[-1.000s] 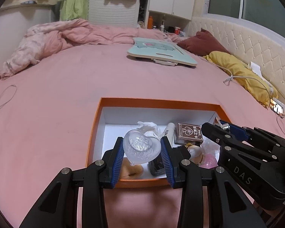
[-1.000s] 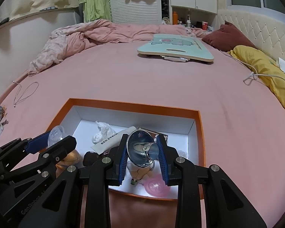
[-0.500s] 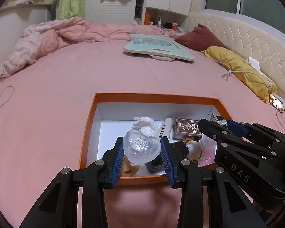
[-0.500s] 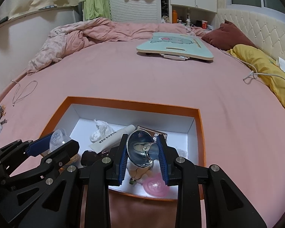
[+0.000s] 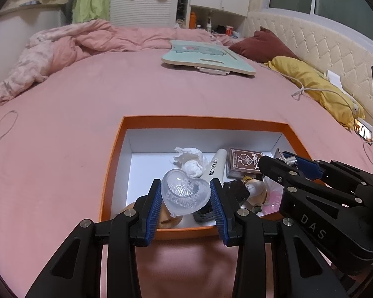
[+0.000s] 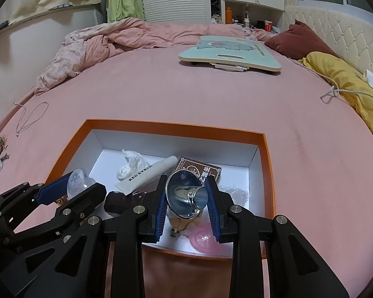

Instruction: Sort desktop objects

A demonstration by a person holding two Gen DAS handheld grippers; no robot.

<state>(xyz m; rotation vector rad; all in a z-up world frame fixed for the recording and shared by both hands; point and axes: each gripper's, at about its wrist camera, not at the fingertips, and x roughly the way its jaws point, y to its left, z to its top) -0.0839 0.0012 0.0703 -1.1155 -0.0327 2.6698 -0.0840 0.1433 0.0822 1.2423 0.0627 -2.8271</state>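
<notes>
An orange box (image 5: 113,159) (image 6: 267,164) with a white inside lies on the pink bed. My left gripper (image 5: 185,193) hangs over its near edge, shut on a clear heart-shaped case (image 5: 184,192). Beside it on the right, my right gripper (image 6: 187,196) is shut on a shiny metal funnel (image 6: 184,195). Inside the box lie a crumpled tissue (image 5: 190,160), a white tube (image 6: 146,175), a brown card box (image 5: 243,164), a dark lump (image 6: 119,202) and a pink round piece (image 6: 204,239).
A mint lap desk (image 5: 209,58) stands further back on the bed. A yellow pillow (image 5: 313,84) with a white cable (image 6: 335,92), and a dark red pillow (image 6: 298,41), lie at the right. A bunched pink duvet (image 6: 92,47) is at the back left; a thin cord (image 6: 29,119) lies left.
Both views have tilted very slightly, so the box sits a touch lower in frame. Both grips are unchanged.
</notes>
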